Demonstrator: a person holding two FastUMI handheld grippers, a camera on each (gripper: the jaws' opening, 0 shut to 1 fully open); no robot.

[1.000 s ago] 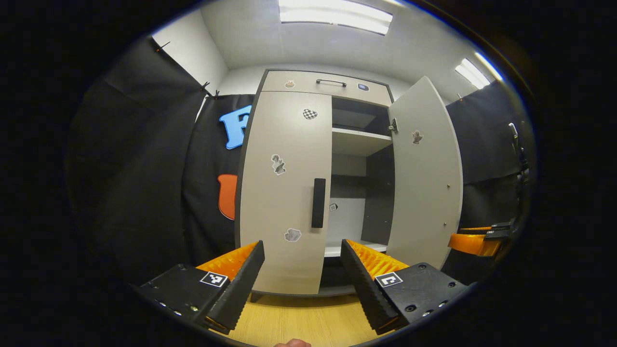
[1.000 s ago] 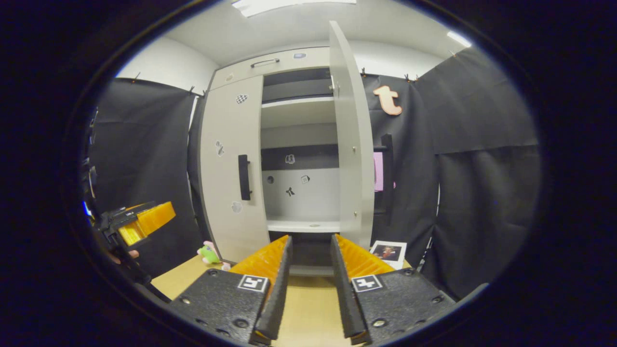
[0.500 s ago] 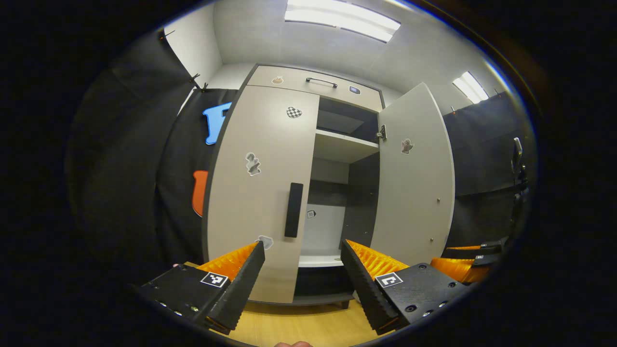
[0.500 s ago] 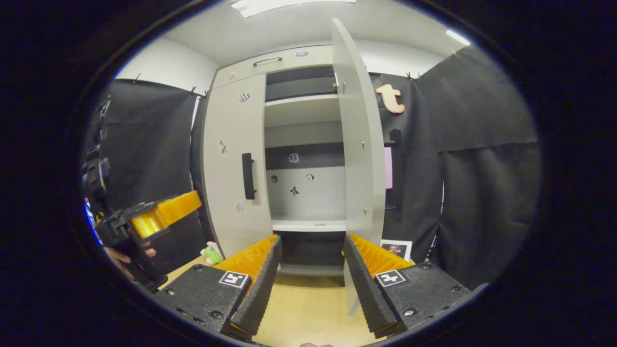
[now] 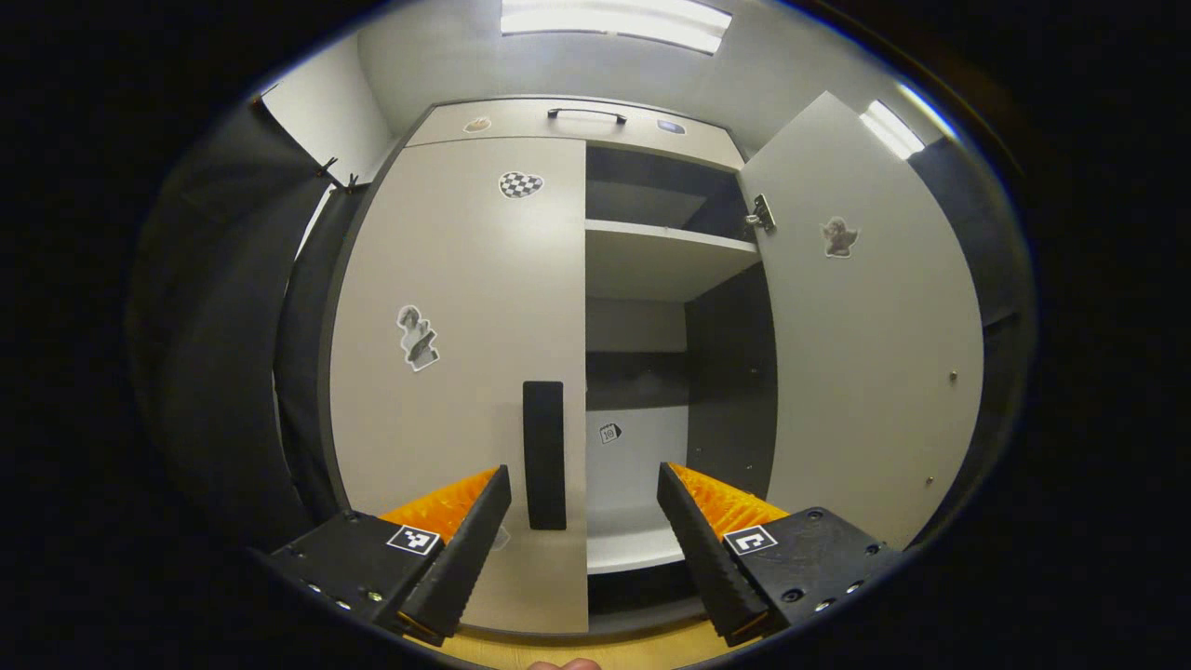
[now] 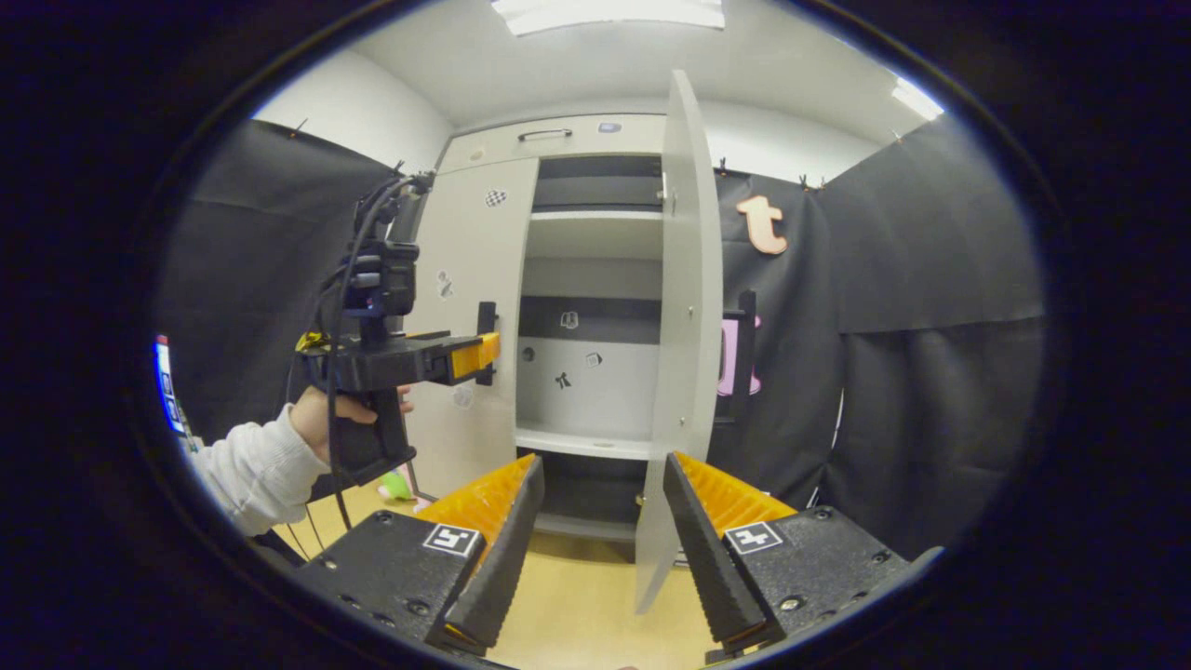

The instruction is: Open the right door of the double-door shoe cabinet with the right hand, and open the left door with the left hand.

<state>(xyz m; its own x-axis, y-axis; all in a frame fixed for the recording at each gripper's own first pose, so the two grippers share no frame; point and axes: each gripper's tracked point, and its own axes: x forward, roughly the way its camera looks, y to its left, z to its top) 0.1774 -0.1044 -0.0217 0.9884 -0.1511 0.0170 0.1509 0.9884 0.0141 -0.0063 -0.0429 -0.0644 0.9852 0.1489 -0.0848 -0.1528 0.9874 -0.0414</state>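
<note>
The left gripper (image 5: pixel 584 484) is spread wide, its fingers flanking the left door's handle (image 5: pixel 543 454) without touching; the left door (image 5: pixel 456 372) is closed. The right gripper (image 6: pixel 603 475) gapes empty before the swung-out right door (image 6: pixel 684 307) of the shoe cabinet (image 6: pixel 595 140)

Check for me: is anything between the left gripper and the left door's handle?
Nothing visible. The left gripper is open, and the black handle on the closed left door shows between its fingers with clear space before it.
</note>
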